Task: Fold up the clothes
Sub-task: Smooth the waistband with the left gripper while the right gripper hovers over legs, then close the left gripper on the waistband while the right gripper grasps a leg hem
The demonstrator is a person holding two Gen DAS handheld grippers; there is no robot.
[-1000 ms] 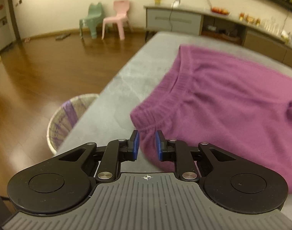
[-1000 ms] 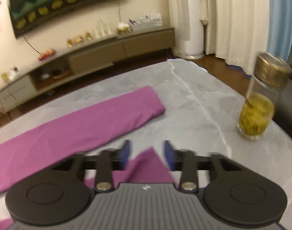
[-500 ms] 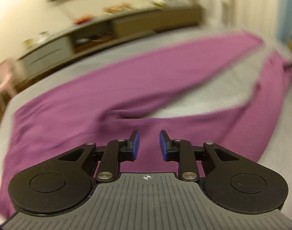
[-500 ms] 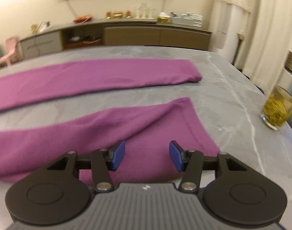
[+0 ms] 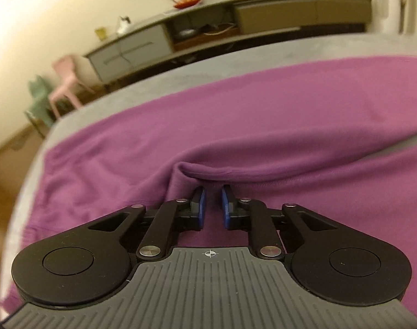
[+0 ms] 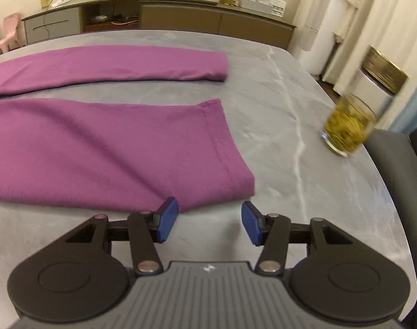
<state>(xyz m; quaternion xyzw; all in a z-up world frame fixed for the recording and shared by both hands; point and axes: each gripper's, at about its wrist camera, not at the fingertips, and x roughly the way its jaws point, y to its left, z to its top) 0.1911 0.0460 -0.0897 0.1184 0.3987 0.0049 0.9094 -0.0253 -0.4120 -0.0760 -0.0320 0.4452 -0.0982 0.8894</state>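
Note:
Purple trousers (image 5: pixel 263 115) lie spread on a grey table (image 5: pixel 142 87). My left gripper (image 5: pixel 213 194) sits low over the crotch area. Its jaws are closing, and the blue pads stand a narrow gap apart, pinching a raised fold of the fabric. In the right wrist view both legs lie flat and apart: the far leg (image 6: pixel 126 63) and the near leg (image 6: pixel 98 150). My right gripper (image 6: pixel 208 219) hovers open over bare table just short of the near leg's hem corner, with nothing between its fingers.
A glass jar (image 6: pixel 348 128) with yellow-green contents and a gold lid stands near the table's right edge, beside a dark seat (image 6: pixel 394 170). A long sideboard (image 6: pixel 153 13) lines the far wall. A pink chair and a green chair (image 5: pixel 63 82) stand on the floor past the table's left end.
The left gripper swept from the waistband at the table's end to the crotch fold. The right gripper drew back off the near leg, which now lies flat ahead of its fingers.

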